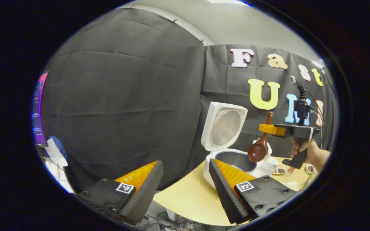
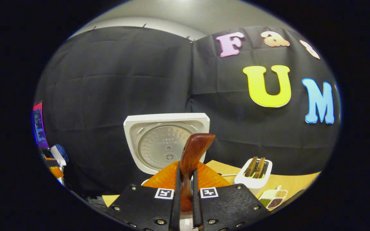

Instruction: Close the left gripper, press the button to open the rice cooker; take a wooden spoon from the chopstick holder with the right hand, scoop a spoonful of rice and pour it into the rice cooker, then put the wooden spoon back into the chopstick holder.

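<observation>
The white rice cooker [image 1: 211, 162] stands open on the table, its lid [image 1: 224, 128] upright and the grey inner pot [image 1: 236, 159] showing. My right gripper [image 1: 270, 128], held by a hand [image 1: 310, 150], is shut on the wooden spoon [image 1: 258, 150], whose bowl hangs down just above the pot's right rim. In the right gripper view the spoon handle [image 2: 194, 150] stands pinched between the right gripper's [image 2: 185, 166] fingers, in front of the cooker lid [image 2: 167, 141]. My left gripper [image 1: 185, 163] is open, low and left of the cooker, holding nothing.
A white chopstick holder [image 2: 255, 175] with wooden utensils stands right of the cooker, on the light wooden table [image 1: 188, 195]. A small divided dish of grains [image 2: 273, 197] lies in front of it. A monitor [image 1: 39, 109] glows at far left.
</observation>
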`<action>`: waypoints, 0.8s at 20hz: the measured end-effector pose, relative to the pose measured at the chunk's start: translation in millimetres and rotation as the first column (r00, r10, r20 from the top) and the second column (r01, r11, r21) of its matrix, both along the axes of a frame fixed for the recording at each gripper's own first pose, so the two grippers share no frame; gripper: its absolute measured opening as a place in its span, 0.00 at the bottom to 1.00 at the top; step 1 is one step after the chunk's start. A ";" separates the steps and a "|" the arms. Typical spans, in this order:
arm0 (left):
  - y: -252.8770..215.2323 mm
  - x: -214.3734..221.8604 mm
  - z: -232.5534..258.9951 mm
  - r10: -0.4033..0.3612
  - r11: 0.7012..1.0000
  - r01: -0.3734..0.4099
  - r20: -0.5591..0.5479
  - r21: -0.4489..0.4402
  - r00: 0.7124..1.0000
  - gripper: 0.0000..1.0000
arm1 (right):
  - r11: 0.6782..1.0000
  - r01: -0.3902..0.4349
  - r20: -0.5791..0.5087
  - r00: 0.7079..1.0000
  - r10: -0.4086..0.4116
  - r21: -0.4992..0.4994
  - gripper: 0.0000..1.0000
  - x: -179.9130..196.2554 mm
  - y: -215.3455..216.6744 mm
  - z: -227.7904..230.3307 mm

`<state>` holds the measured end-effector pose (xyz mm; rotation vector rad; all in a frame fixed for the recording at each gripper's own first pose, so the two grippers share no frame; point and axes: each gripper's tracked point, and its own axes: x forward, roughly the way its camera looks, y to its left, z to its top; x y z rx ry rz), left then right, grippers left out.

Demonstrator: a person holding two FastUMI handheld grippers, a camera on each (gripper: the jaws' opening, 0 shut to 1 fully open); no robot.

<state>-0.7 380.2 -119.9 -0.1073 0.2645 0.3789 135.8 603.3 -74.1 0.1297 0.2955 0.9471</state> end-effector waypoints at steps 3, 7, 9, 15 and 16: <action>-10.8 17.5 9.7 -0.036 0.999 0.036 0.018 -0.001 0.999 0.99 | 0.997 0.050 -0.063 0.997 -0.046 0.065 0.16 7.6 -28.9 16.2; -27.1 41.8 21.7 -0.096 0.995 0.095 0.043 0.024 0.994 0.99 | 0.987 0.126 -0.108 0.987 -0.116 0.097 0.15 21.9 -74.8 29.2; -37.5 52.6 29.0 -0.126 0.992 0.124 0.057 0.036 0.990 0.98 | 0.979 0.176 -0.121 0.979 -0.164 0.099 0.16 26.4 -102.2 27.1; -79.4 86.6 39.3 -0.214 0.977 0.211 0.089 0.044 0.973 0.99 | 0.935 0.347 -0.135 0.933 -0.335 0.079 0.15 44.8 -191.1 23.6; -87.0 89.4 42.4 -0.230 0.973 0.226 0.098 0.045 0.968 0.98 | 0.926 0.371 -0.141 0.923 -0.358 0.075 0.15 46.5 -205.9 22.6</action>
